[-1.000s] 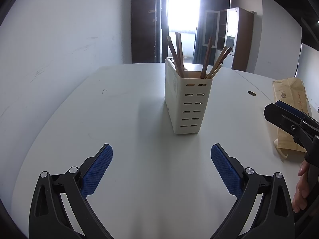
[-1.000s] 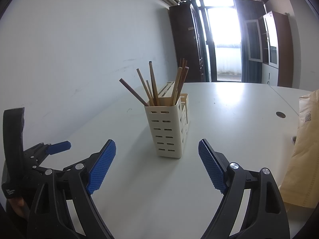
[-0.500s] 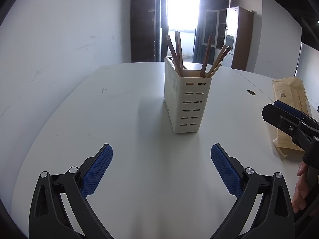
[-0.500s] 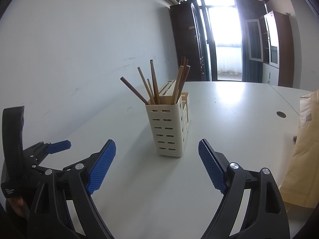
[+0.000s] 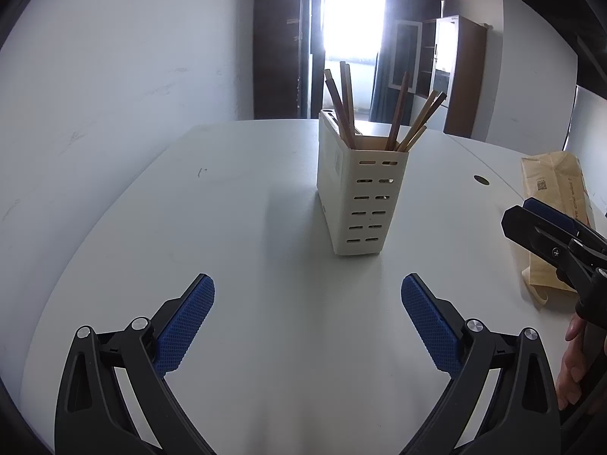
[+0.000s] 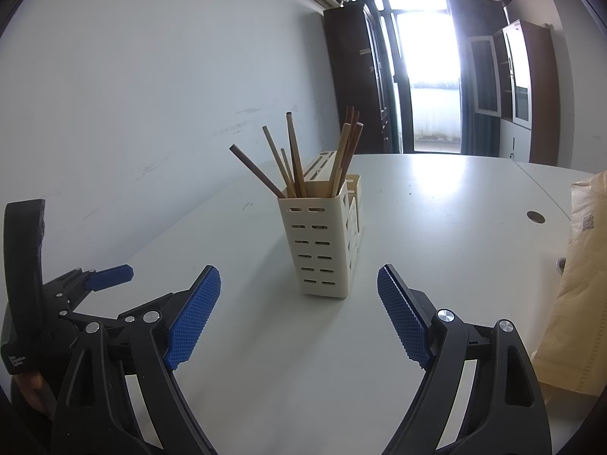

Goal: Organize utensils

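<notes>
A cream slotted utensil holder (image 5: 360, 193) stands upright on the white table (image 5: 227, 227), with several wooden chopsticks (image 5: 343, 102) leaning in it. It also shows in the right wrist view (image 6: 322, 242), chopsticks (image 6: 292, 155) fanning out of the near compartment. My left gripper (image 5: 307, 303) is open and empty, short of the holder. My right gripper (image 6: 297, 292) is open and empty, just in front of the holder. Each gripper appears at the edge of the other's view.
A tan paper package (image 5: 557, 204) lies at the table's right side, also in the right wrist view (image 6: 580, 284). A round cable hole (image 5: 481, 180) sits in the table near it. A white wall runs along the left; cabinets and a bright doorway stand behind.
Both grippers have stayed open and nearly still. The holder sits a touch lower in the right wrist view; nothing was grasped or moved.
</notes>
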